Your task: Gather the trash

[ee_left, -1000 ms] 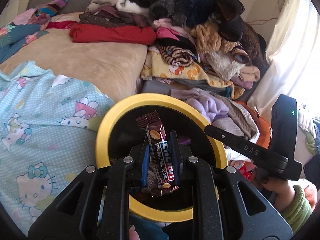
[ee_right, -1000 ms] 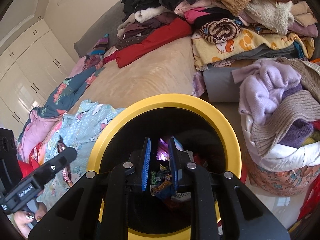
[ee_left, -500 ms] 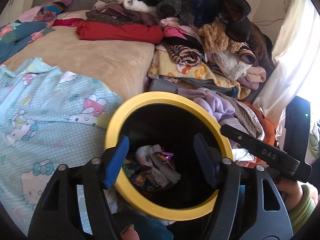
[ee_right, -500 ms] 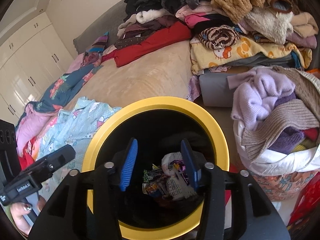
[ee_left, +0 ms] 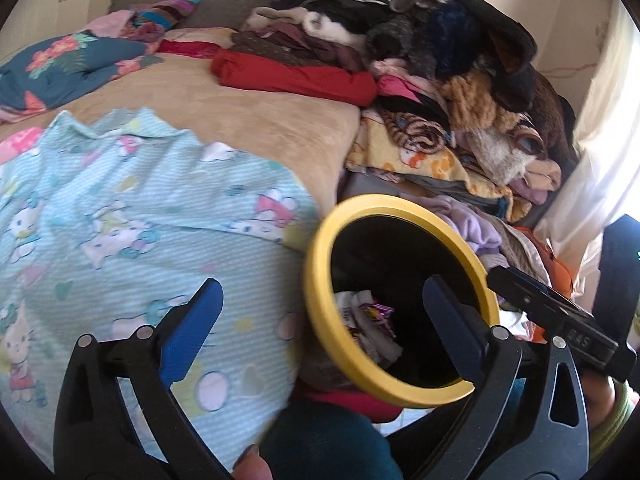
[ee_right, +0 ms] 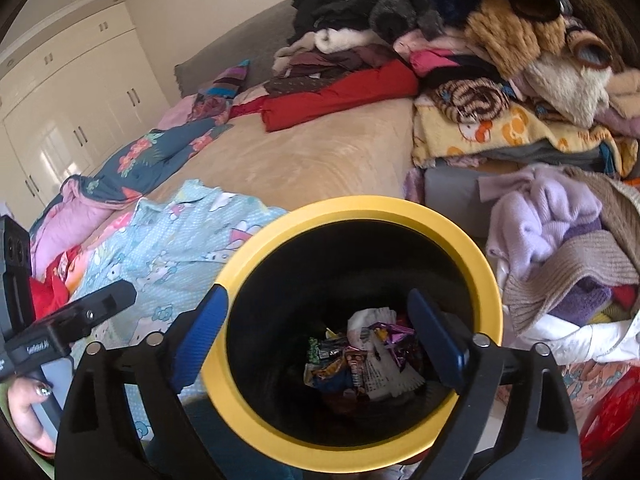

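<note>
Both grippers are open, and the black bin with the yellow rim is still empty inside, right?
Not quite. Both the left gripper and right gripper are open, but the black bin with the yellow rim holds crumpled snack wrappers, as the right wrist view shows.

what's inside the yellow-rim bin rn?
The bin holds a heap of crumpled snack wrappers at the bottom. Anything beneath that heap is covered.

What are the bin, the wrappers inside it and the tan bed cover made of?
Bin: likely plastic, with a smooth matte yellow rim and dark wall.
Wrappers: look like foil or plastic film, crinkled and glossy, with one paper-like printed sheet.
Bed cover: apparently plush fleece, with soft nap and brushed streaks.
</note>
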`<state>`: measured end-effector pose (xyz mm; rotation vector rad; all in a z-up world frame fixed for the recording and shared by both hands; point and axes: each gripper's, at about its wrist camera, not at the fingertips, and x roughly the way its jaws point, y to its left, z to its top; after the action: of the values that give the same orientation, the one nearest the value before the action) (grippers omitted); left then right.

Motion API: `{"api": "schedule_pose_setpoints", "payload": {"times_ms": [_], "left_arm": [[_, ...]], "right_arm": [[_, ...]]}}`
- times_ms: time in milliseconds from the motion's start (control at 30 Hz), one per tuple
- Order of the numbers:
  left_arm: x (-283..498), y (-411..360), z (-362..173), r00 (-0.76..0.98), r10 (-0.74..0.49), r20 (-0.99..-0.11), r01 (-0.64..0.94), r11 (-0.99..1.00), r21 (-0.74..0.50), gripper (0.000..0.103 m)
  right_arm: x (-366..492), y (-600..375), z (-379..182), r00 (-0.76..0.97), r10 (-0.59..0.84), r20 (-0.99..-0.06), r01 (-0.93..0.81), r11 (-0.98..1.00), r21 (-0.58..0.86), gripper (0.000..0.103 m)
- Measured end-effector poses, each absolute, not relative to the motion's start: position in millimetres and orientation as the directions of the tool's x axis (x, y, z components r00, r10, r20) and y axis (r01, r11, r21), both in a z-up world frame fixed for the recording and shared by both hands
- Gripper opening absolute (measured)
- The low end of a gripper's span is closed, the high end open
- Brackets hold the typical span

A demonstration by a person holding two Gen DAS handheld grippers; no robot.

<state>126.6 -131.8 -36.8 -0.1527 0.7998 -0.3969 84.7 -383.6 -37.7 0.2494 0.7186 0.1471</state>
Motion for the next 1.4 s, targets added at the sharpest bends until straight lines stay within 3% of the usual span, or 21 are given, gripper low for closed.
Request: {"api": "schedule_pose_setpoints", "payload": {"times_ms": [133,433,733,967,1400], "left_arm": [[118,-111,-32,0.672,-0.358,-0.648,0.247,0.933,-0.260,0.092],[89,-70,-21,0.764,-0.296,-0.573,0.199,0.953,-0.228,0.092],[44,-49,-12,0.863,-0.206,-0.461,0.172,0.978,-0.116,0.092],[25,-45,-5,0.904,-0.179,-0.388,0.161,0.984,-0.078,0.092],[20,-43,-3,0.914,-0.161,-0.371,0.142,0.987,-0.080,0.092]], "right_arm": [[72,-358,-26,0.799,0.209,-0.564,-0.096,0.970,0.223,0.097],[41,-315,-13,0.881,0.213,-0.422,-0.160,0.974,0.159,0.097],[5,-303,-5,0.950,0.180,-0.254,-0.145,0.978,0.149,0.097],[-10,-293,-4,0.966,0.164,-0.201,-0.143,0.983,0.117,0.097],[-11,-285,-8,0.964,0.160,-0.213,-0.145,0.986,0.086,0.097]]}}
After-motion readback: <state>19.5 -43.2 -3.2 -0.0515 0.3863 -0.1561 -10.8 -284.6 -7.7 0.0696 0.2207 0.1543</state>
